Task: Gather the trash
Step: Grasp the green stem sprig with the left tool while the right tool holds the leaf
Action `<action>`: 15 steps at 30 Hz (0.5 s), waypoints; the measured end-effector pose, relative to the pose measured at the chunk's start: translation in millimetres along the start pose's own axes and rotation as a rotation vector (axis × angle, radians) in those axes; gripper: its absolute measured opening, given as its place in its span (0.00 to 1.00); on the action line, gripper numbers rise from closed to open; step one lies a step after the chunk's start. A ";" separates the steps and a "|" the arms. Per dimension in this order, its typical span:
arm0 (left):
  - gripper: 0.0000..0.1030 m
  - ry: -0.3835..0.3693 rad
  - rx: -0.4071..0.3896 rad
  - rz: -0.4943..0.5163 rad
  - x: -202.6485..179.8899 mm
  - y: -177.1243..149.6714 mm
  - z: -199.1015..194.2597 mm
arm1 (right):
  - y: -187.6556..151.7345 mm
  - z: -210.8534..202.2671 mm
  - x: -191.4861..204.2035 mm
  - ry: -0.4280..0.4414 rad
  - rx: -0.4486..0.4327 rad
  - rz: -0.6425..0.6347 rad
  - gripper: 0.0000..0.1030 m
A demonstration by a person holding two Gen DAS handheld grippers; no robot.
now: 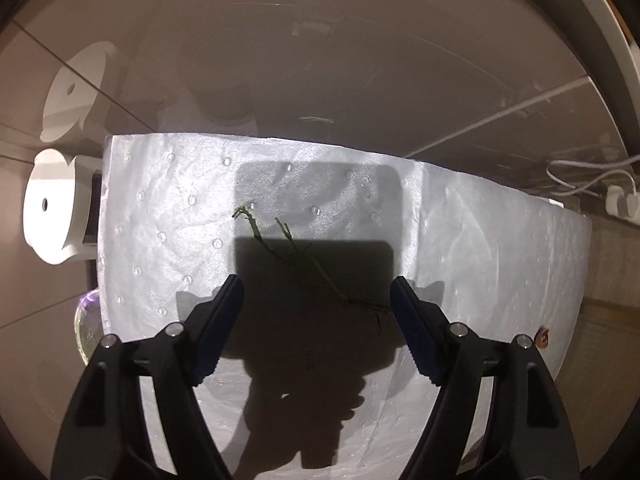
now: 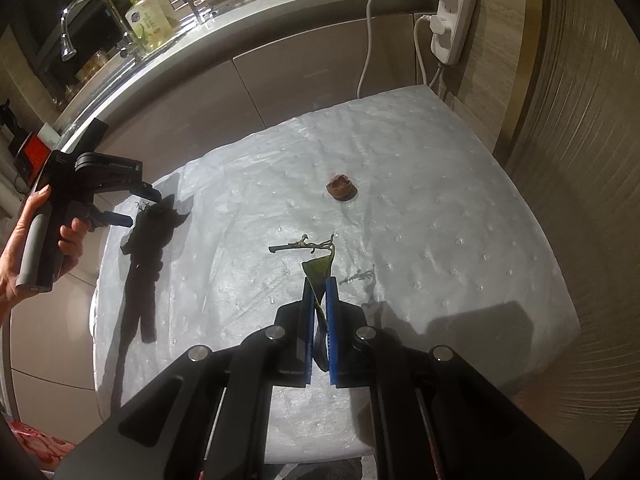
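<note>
A white dimpled sheet (image 2: 400,184) covers a small table. My right gripper (image 2: 319,280) is shut on a green leaf scrap (image 2: 318,272) and holds it above the sheet. A pale twig (image 2: 300,245) lies just beyond it, and a brown nut shell (image 2: 340,188) sits farther back. My left gripper (image 1: 316,292) is open above a thin green stem (image 1: 280,240) on the sheet (image 1: 160,220). It also shows in the right wrist view (image 2: 132,208) at the sheet's left edge. The shell shows at the right in the left wrist view (image 1: 542,337).
A counter with a tap (image 2: 80,20), a soap bottle (image 2: 148,20) and a dish rack runs behind the table. A white power strip (image 2: 452,16) with cables hangs on the wall at the back right. White round fittings (image 1: 52,208) stand left of the sheet.
</note>
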State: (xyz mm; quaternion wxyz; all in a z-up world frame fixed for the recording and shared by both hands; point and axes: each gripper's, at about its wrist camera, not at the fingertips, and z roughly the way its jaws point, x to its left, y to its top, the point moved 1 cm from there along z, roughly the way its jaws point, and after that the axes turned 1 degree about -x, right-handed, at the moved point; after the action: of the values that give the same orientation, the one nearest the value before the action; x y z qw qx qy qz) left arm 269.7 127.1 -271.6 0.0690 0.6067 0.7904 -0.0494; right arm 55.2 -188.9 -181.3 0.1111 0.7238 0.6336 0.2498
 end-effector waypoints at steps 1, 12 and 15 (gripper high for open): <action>0.62 -0.003 0.007 -0.019 0.3 1.3 1.7 | 0.4 1.0 -1.0 0.002 0.003 -0.001 0.06; 0.07 -0.022 0.019 -0.069 0.2 -2.8 3.8 | 4.1 5.1 -7.8 0.023 0.010 -0.012 0.06; 0.06 -0.010 0.000 -0.042 -0.7 -10.5 -0.7 | 4.8 5.0 -6.4 0.029 0.010 -0.018 0.06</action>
State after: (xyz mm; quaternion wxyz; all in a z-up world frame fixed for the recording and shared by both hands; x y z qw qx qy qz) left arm 259.7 123.9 -270.9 0.0717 0.5898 0.8026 -0.0539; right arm 61.4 -195.2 -184.6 0.1006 0.7149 0.6428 0.2561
